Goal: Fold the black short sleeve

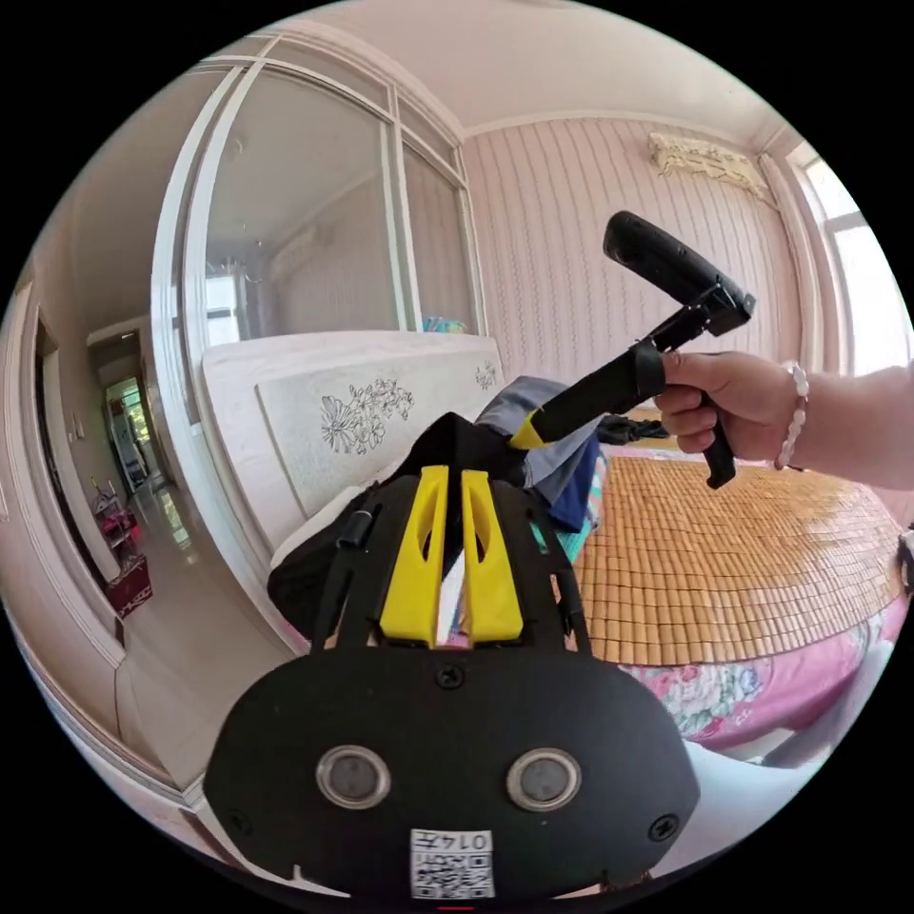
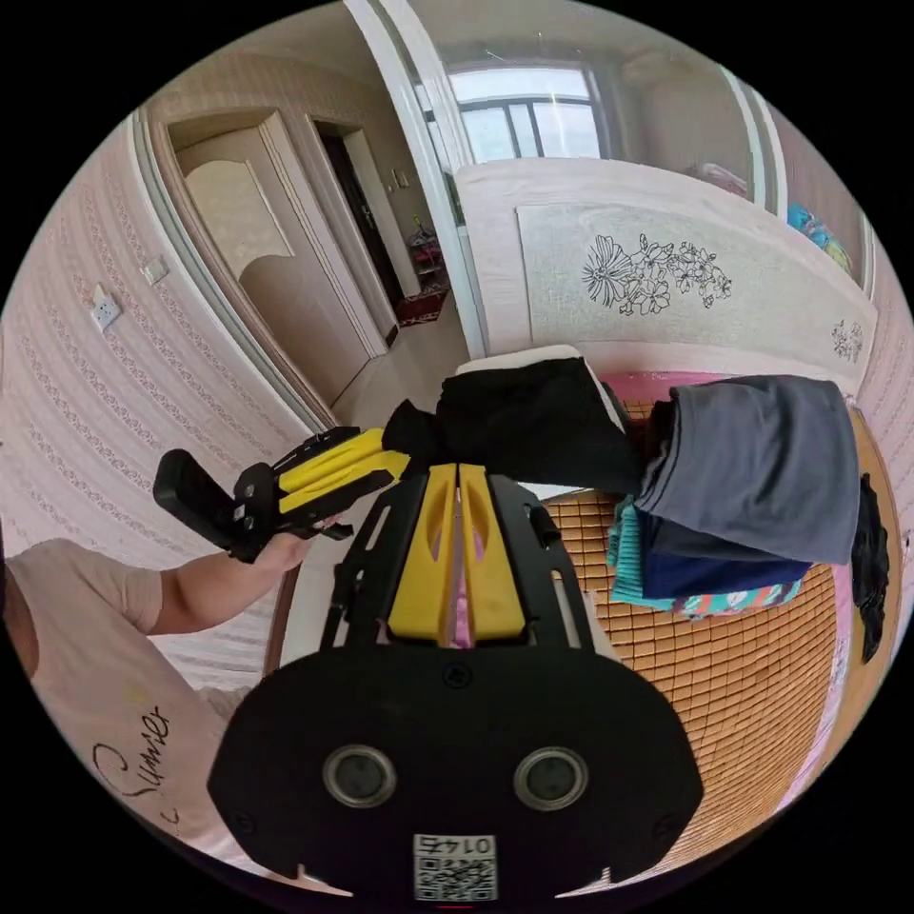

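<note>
The black short sleeve [image 1: 457,443] is bunched in front of my left gripper [image 1: 454,473], whose yellow jaws are shut on its edge. My right gripper [image 1: 526,436], held by a hand [image 1: 724,395], comes in from the right and pinches the same cloth. In the right gripper view the folded black short sleeve [image 2: 533,419] hangs just past my right gripper [image 2: 457,468], jaws shut at its near edge. The left gripper [image 2: 395,455] grips the cloth's left corner there.
A stack of folded clothes [image 2: 752,476], grey on top, sits on the bamboo mat [image 2: 724,666] covering the bed. A headboard [image 2: 666,276] with a flower drawing stands behind. A dark item [image 2: 871,562] lies at the mat's far side. Glass doors and a doorway stand beyond.
</note>
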A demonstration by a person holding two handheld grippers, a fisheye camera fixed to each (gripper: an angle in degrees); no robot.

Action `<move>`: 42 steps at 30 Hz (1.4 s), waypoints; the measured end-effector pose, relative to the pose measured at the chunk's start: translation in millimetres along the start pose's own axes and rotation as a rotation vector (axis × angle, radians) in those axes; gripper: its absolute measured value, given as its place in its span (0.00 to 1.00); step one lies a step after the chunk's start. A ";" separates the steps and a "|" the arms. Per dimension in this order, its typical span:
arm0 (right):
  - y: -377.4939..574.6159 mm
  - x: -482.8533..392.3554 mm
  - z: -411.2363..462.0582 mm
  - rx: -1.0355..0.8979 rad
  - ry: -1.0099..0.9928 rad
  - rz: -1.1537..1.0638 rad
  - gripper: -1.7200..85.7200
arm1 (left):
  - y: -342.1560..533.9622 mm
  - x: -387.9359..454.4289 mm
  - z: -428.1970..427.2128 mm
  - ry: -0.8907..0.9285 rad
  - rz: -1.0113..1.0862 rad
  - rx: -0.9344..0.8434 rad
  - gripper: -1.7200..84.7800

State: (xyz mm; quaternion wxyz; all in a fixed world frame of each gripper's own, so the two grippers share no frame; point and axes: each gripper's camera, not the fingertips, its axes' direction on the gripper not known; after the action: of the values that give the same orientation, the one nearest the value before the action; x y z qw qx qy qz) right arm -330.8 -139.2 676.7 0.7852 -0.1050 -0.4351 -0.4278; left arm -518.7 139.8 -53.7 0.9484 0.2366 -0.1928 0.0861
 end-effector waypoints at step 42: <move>314.5 -0.8 -21.0 -0.297 -0.001 0.449 0.03 | 187.0 46.9 -10.6 0.476 -0.212 -0.779 0.12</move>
State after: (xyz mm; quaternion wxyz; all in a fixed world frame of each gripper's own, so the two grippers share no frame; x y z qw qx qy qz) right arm -78.6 42.4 728.7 0.8363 -0.3133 -0.3336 -0.3020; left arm -520.1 311.6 34.4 0.9880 -0.1448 0.0372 -0.0381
